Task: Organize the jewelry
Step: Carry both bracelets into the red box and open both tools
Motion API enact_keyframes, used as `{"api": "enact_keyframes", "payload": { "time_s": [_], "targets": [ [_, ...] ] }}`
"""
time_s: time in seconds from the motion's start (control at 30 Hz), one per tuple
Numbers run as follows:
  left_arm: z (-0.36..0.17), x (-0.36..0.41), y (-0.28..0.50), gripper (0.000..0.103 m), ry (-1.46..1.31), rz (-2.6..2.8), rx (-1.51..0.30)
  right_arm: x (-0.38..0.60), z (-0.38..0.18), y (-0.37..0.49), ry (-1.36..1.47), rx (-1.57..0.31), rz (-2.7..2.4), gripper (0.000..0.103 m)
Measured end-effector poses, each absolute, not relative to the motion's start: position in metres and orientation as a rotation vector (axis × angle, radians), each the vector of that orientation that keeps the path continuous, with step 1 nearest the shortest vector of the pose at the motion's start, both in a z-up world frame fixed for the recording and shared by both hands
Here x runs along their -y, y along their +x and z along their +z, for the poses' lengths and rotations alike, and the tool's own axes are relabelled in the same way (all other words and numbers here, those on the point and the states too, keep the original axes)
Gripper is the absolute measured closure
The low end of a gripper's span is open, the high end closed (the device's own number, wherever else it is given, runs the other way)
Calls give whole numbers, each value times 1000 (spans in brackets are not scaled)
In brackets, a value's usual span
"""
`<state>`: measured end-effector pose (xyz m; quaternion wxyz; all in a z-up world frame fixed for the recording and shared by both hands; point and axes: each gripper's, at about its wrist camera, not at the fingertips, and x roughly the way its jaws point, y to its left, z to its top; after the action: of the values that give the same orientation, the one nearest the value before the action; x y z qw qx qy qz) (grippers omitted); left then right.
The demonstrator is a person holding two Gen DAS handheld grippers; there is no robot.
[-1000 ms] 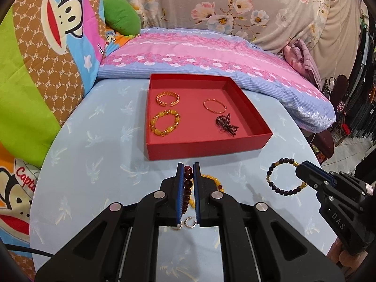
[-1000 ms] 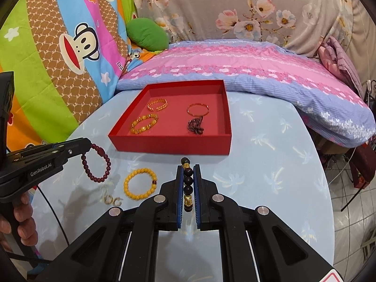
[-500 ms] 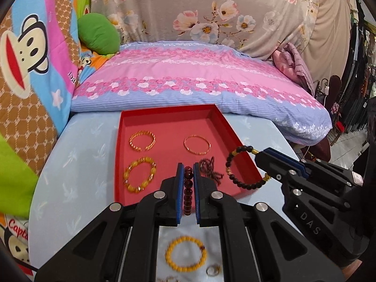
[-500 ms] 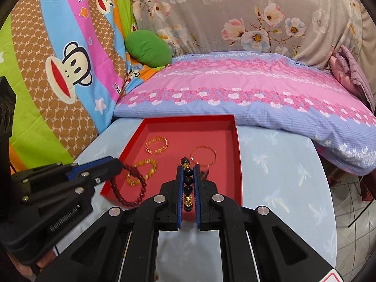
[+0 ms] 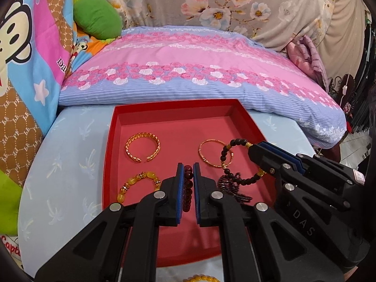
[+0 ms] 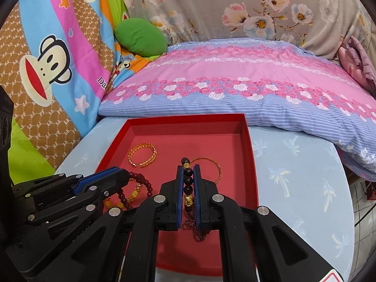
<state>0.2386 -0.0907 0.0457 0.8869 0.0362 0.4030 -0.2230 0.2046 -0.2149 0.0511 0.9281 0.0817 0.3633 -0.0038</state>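
A red tray lies on the light blue table. My left gripper is shut on a dark red bead bracelet and holds it over the tray's near middle; it also shows in the right wrist view. My right gripper is shut on a black-and-gold bead bracelet, over the tray's right part. In the tray lie a gold open bangle, a thin gold bangle, a yellow bead bracelet and a dark bow-shaped piece.
A pink and blue striped pillow lies just behind the tray. Cartoon-print bedding rises on the left. Another yellow bead bracelet lies on the table near the front edge. The table's right edge drops off.
Both grippers have carried their bracelets forward from above the table to over the tray. The jaws have stayed shut.
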Motion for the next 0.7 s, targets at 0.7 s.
{"api": "enact_keyframes", "payload": {
  "time_s": [0.7],
  "targets": [
    [31,78,240,63,87,-360,-844,208,50,206,75,-726,-86,60]
  ]
}}
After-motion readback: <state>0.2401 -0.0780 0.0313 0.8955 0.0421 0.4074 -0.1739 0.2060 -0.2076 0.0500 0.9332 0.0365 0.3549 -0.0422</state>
